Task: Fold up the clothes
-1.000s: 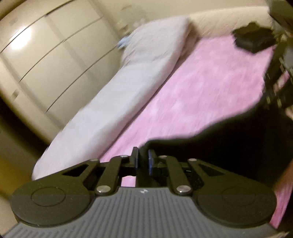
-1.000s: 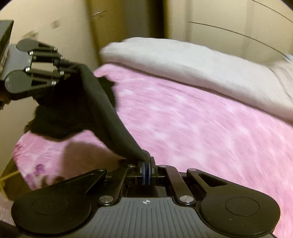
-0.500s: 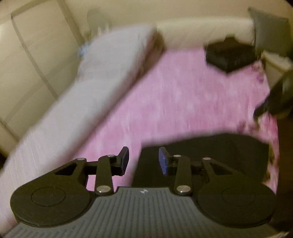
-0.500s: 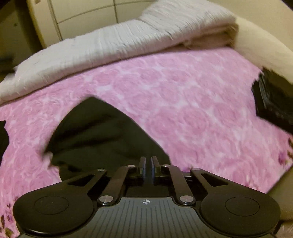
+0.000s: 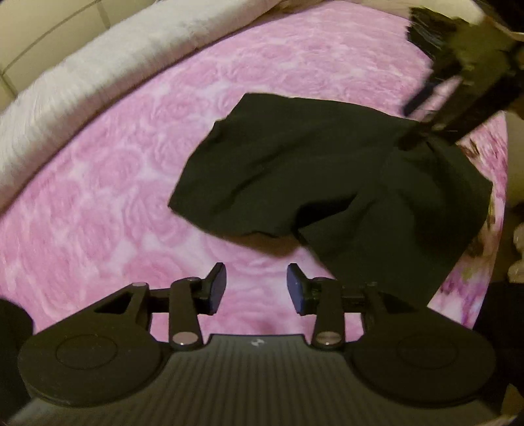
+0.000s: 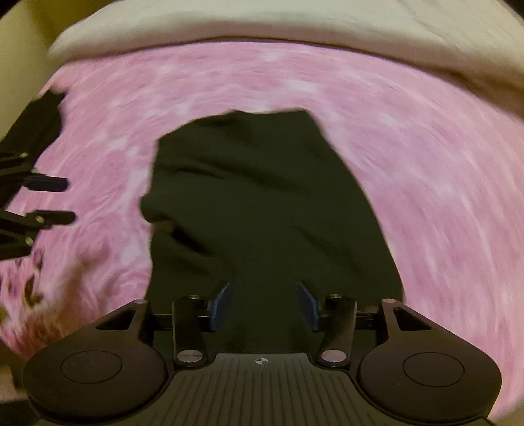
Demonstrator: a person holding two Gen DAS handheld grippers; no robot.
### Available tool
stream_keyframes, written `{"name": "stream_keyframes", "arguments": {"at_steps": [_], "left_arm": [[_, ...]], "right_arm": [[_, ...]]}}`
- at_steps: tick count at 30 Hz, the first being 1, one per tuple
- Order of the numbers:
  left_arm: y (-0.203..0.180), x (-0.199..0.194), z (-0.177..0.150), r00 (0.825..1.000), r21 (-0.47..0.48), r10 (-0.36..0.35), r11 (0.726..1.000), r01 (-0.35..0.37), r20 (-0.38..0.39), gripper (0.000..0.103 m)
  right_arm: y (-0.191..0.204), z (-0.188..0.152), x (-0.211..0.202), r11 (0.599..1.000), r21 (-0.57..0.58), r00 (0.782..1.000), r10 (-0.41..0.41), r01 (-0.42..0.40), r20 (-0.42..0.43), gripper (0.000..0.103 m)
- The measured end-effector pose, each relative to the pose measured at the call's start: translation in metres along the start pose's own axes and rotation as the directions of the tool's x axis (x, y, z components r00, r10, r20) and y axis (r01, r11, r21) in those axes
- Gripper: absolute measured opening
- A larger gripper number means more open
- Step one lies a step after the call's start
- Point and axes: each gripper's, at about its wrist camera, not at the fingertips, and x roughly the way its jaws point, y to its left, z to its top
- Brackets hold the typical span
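A black garment [image 5: 311,170] lies crumpled on the pink rose-patterned blanket [image 5: 114,196]. My left gripper [image 5: 257,288] hovers just short of its near edge. The jaws are opening and only blanket shows between the blue pads. My right gripper [image 6: 265,301] hangs over the garment [image 6: 262,196]. Its jaws are opening too, and the cloth lies under and between the fingers without the pads pressing on it. Each gripper also shows in the other's view: the right gripper [image 5: 407,127] is blurred at the garment's far corner, and the left gripper [image 6: 65,200] is off to the side, over the blanket.
A rolled white duvet [image 5: 98,65] runs along the bed's far side, seen again as a pale duvet [image 6: 294,26]. A dark folded pile [image 5: 429,29] sits at the far right corner. Wardrobe panels [image 5: 29,39] stand behind the duvet. The blanket's edge drops off at right.
Both grippers were shut on the hanging black garment. They came down toward the bed and opened, and the garment now lies loose on the blanket.
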Motion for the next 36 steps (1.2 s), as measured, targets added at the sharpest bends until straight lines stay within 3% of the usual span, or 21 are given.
{"name": "stream_keyframes", "arguments": {"at_steps": [5,9,12,16,20,23,24,25,26,29,31,34,36], "left_arm": [[-0.010,0.019,-0.002,0.997,-0.218,0.033,0.975,-0.047,-0.068,0.041],[-0.028,0.039,-0.007,0.988,-0.403,0.066,0.908,-0.117,-0.139,0.044],[-0.043,0.058,-0.012,0.981,-0.511,0.066,0.846,-0.153,-0.184,0.045],[-0.058,0.079,-0.017,0.980,-0.608,0.003,0.783,-0.127,-0.201,0.045],[-0.073,0.094,-0.021,0.981,-0.647,-0.049,0.757,-0.087,-0.189,0.045],[-0.076,0.097,-0.019,0.984,-0.630,-0.045,0.773,-0.076,-0.174,0.040],[-0.077,0.098,-0.018,0.985,-0.624,-0.044,0.778,-0.072,-0.169,0.024],[-0.076,0.097,-0.016,0.986,-0.623,-0.056,0.781,-0.056,-0.159,0.005],[-0.075,0.095,-0.014,0.986,-0.621,-0.068,0.783,-0.040,-0.149,0.001],[-0.074,0.083,-0.008,0.989,-0.582,-0.060,0.812,-0.031,-0.137,0.001],[-0.071,0.070,-0.005,0.991,-0.568,-0.055,0.823,-0.024,-0.122,0.001],[-0.066,0.053,-0.001,0.994,-0.552,-0.047,0.833,-0.015,-0.099,0.002],[-0.059,0.044,0.000,0.995,-0.558,-0.045,0.830,-0.010,-0.084,0.006]], "right_arm": [[0.005,0.055,0.050,0.952,-0.299,0.998,0.061,-0.060,-0.008,0.057],[-0.011,0.099,0.095,0.890,-0.435,0.991,0.134,-0.133,-0.028,0.060],[-0.009,0.119,0.121,0.803,-0.574,0.985,0.168,-0.161,-0.042,0.061],[0.006,0.143,0.159,0.670,-0.725,0.982,0.182,-0.161,-0.050,0.062],[0.029,0.158,0.189,0.561,-0.804,0.969,0.235,-0.198,-0.075,0.062],[0.049,0.161,0.210,0.471,-0.859,0.968,0.233,-0.200,-0.098,0.062],[0.049,0.163,0.212,0.473,-0.852,0.964,0.236,-0.223,-0.121,0.053],[0.048,0.165,0.213,0.482,-0.840,0.959,0.241,-0.250,-0.147,0.036],[0.047,0.168,0.215,0.492,-0.826,0.954,0.246,-0.277,-0.173,0.007],[0.025,0.173,0.185,0.527,-0.798,0.943,0.294,-0.294,-0.153,0.005],[0.000,0.171,0.150,0.564,-0.786,0.950,0.298,-0.253,-0.092,0.005],[-0.055,0.156,0.093,0.673,-0.719,0.968,0.252,-0.175,0.000,0.004],[-0.091,0.126,0.059,0.746,-0.654,0.980,0.196,-0.128,0.032,0.004]]}}
